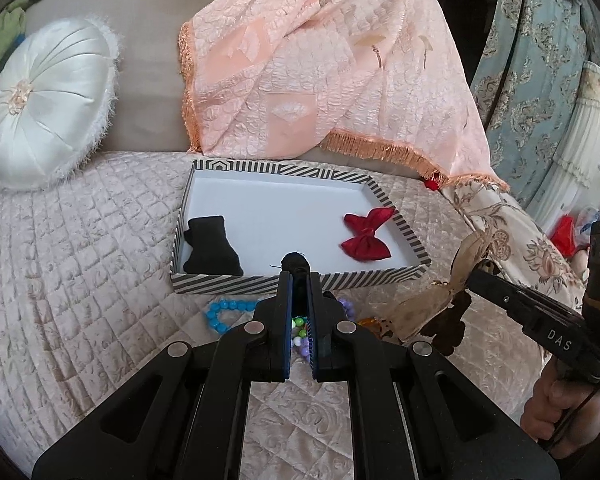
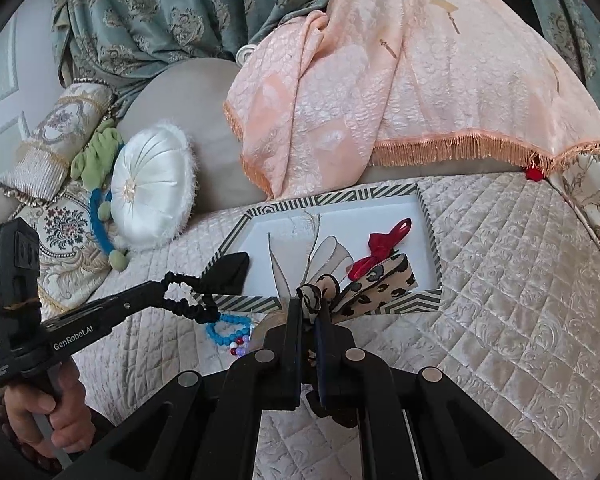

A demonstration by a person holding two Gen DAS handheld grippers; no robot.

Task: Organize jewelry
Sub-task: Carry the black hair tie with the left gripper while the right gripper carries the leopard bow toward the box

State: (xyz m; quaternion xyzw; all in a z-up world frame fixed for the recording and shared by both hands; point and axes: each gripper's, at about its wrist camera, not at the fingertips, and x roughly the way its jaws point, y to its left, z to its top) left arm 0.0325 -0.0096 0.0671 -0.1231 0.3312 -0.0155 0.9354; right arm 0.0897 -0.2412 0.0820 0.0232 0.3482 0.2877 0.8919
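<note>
Gripping a black scrunchie (image 2: 184, 296) at its looped end, our left gripper (image 1: 299, 270) keeps its jaws clenched; in the left wrist view only a dark knot of the fabric pokes out past the tips, while the right wrist view shows the ruffled black band stretched out from the left gripper (image 2: 162, 292) over the near left corner of the box. Our right gripper (image 2: 309, 308) has its jaws clamped on a leopard-print hair bow (image 2: 380, 280), whose sheer beige loops and spotted tails rise above the front wall of the box.

Just beyond both tools sits the striped gift box (image 1: 380, 274), shallow and white inside. Within it lie a black fabric piece (image 1: 210, 246) at the left and a red bow (image 1: 366, 236) at the right, well apart from each other. In front of the box, on the quilted bed cover (image 1: 80, 260), rest a blue bead bracelet (image 1: 222, 314) and, beside it, a multicoloured bead bracelet (image 2: 240, 346), partly hidden behind the left jaws.

Farther back, a peach fringed throw (image 1: 320, 72) drapes over the grey headboard (image 1: 140, 60), and a round white satin cushion (image 1: 48, 104) leans at the left. A hand (image 2: 48, 416) grips the left tool's handle in the right wrist view.
</note>
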